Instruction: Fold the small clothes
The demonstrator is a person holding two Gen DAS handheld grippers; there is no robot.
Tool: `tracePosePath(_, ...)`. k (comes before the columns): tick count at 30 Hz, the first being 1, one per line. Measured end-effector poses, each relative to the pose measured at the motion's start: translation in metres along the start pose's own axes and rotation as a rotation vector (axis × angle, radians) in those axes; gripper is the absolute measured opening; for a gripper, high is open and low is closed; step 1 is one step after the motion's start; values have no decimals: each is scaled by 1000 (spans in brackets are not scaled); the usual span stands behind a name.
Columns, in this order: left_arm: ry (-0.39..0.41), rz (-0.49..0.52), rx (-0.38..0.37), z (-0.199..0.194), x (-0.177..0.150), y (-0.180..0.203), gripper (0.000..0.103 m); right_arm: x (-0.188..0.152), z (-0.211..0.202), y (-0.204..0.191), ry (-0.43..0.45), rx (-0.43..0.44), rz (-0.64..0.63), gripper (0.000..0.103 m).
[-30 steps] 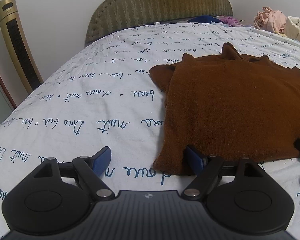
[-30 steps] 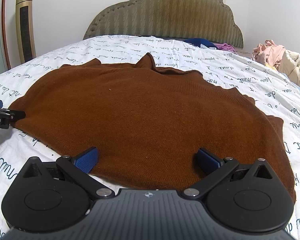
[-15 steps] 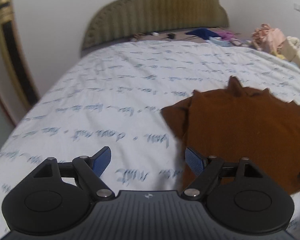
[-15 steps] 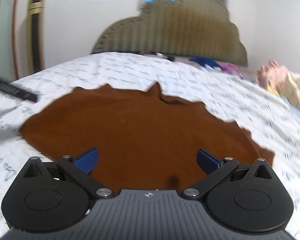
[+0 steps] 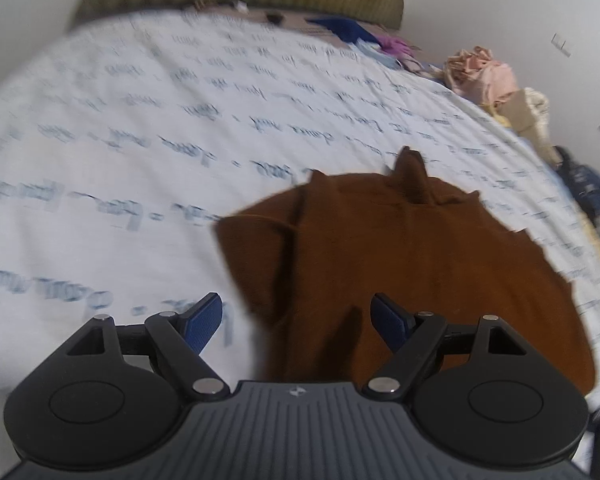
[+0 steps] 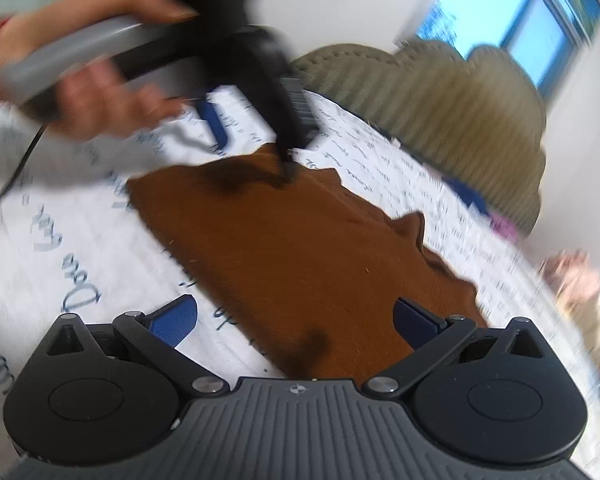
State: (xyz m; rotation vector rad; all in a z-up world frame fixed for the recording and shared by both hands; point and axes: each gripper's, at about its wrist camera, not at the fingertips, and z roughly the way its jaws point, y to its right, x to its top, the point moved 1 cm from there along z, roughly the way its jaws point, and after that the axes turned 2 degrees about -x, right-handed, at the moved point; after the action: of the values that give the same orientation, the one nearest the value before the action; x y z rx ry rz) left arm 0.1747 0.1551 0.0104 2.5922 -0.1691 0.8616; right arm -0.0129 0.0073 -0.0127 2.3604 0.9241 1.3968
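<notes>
Item: brown knit sweater, the task's garment, lying flat on my bed's white script-printed bedsheet, its collar peak toward the padded headboard; spread this way, I judge, so its edges can be picked up and brought over for a fold. Item: my left gripper, jaws wide with nothing between them, poised over the sweater's near-left edge, one blue pad over the bedsheet and the other over the knit; placed, I judge, to straddle that edge for a pinch. Item: my right gripper, jaws likewise wide and empty, tilted over the sweater's near hem. Item: my left hand, blurred, above the sweater's far corner in the right wrist view. Item: pile of pale clothes, well apart from the sweater, at the bedsheet's far right edge, presumably awaiting folding.
</notes>
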Motion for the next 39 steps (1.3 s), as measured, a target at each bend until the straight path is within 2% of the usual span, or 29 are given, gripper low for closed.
tracePosePath(5,-48,-107,-97,33,21,-15,82,4,11,-35,37,-132,-166,100)
tracePosePath(8,-33,-133,-106,47,33,-17,80,13,24,-41,55,-192,-180,100)
tracePosePath(9,-26,-147,-113,50,38,-19,80,17,29,-42,57,-203,-180,96)
tracePosePath(10,-21,-162,-122,52,41,-20,75,20,34,-42,58,-208,-181,92)
tracePosePath(11,-21,-173,-130,55,45,-21,64,23,39,-42,58,-209,-178,84)
tracePosePath(12,-27,-184,-127,58,49,-23,58,24,43,-42,55,-202,-171,73)
tracePosePath(13,-35,-198,-115,62,52,-24,47,26,47,-42,45,-187,-161,67)
tracePosePath(14,-42,-205,-106,66,55,-24,41,27,50,-41,33,-167,-151,52)
tracePosePath(15,-48,-204,-101,69,57,-24,37,28,51,-43,22,-147,-147,39)
tracePosePath(16,-54,-196,-93,70,58,-22,29,28,52,-43,17,-135,-146,34)
tracePosePath(17,-57,-184,-82,71,59,-19,23,28,52,-44,18,-128,-149,24)
tracePosePath(18,-56,-169,-69,71,60,-16,20,28,52,-45,19,-124,-155,18)
tracePosePath(20,-47,-132,-26,68,59,-6,15,26,53,-47,25,-117,-163,15)
tracePosePath(24,-13,-23,84,59,55,19,12,23,47,-41,50,-93,-149,8)
tracePosePath(28,25,80,185,46,54,45,11,17,33,-37,92,-89,-144,7)
tracePosePath(32,65,152,242,28,55,70,11,11,17,-21,127,-105,-92,7)
tracePosePath(39,121,239,298,8,57,117,11,-1,-7,25,144,-85,98,7)
